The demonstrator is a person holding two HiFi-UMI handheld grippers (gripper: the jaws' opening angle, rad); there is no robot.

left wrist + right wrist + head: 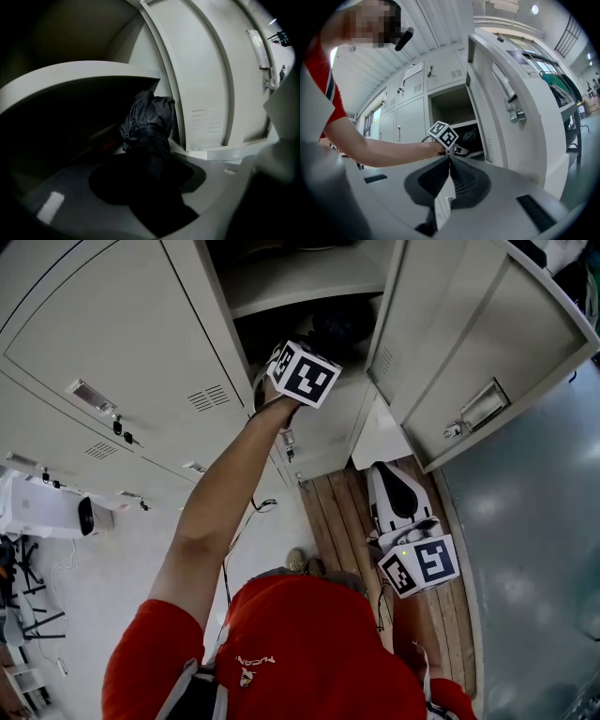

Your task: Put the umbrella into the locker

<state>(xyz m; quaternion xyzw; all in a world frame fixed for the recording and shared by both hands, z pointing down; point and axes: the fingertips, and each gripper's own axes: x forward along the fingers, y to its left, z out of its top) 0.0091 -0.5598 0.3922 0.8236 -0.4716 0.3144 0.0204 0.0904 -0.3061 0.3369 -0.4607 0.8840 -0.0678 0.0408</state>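
A folded dark umbrella [149, 123] lies between the jaws of my left gripper [148, 158], which is shut on it. Its far end pokes into the dark lower space of the open locker, under the shelf [79, 77]. In the head view the left gripper's marker cube [302, 373] sits at the locker mouth [323, 320], at the end of an outstretched arm. The locker door [487, 343] stands wide open to the right. My right gripper [450, 163] is shut with nothing in it; it hangs low beside the person [401, 488], away from the locker.
Closed locker doors [103, 343] fill the left side. A wooden pallet [337, 512] lies at the locker's foot. A white device [47, 507] and loose cables [33, 615] sit on the floor at the left. The open door's latch [513, 112] juts out.
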